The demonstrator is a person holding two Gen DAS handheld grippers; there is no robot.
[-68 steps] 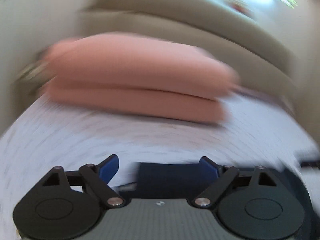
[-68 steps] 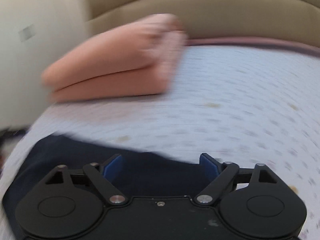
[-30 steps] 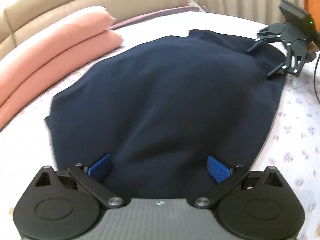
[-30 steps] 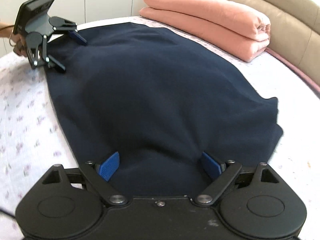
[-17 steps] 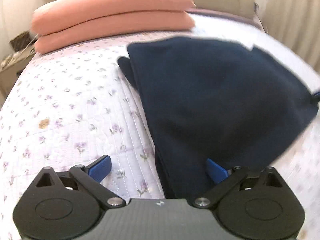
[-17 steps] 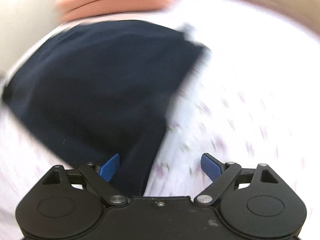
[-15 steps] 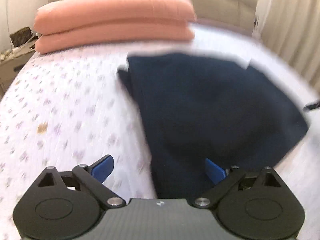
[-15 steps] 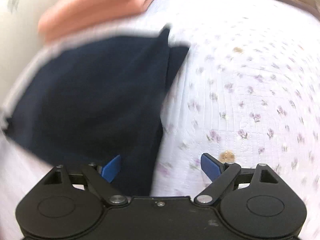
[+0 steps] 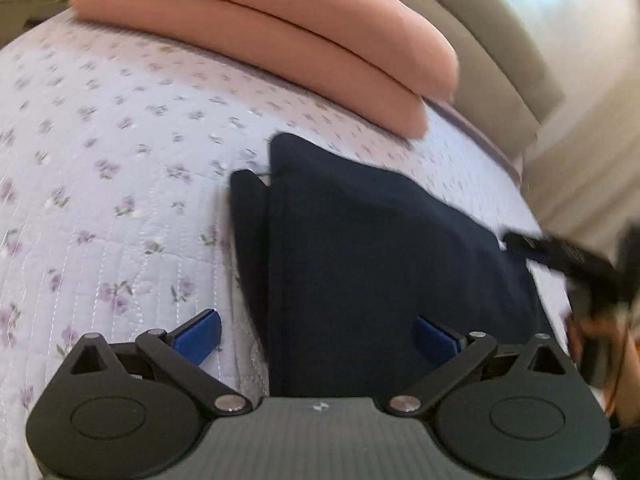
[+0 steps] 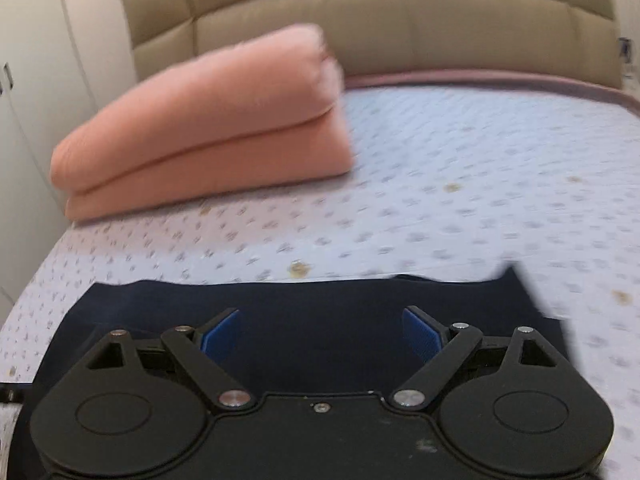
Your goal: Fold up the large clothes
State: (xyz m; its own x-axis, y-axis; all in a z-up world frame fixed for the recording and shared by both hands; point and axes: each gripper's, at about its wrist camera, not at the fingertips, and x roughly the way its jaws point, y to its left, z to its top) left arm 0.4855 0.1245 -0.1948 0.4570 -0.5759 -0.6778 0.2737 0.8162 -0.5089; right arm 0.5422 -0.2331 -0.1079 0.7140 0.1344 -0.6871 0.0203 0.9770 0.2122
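the dark navy fabric garment [image 9: 384, 264], spread wide a second ago, now lies folded near the floral quilted bed's [image 9: 112, 160] foot edge, under the left gripper [image 9: 316, 334] and right gripper [image 10: 320, 334], both spread apart and empty.

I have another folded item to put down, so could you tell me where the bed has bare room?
The bedspread is bare between the navy garment and the pink folded blanket, and wider to the blanket's right below the headboard. It is crowded over the garment, where both open grippers, left and right, hover.
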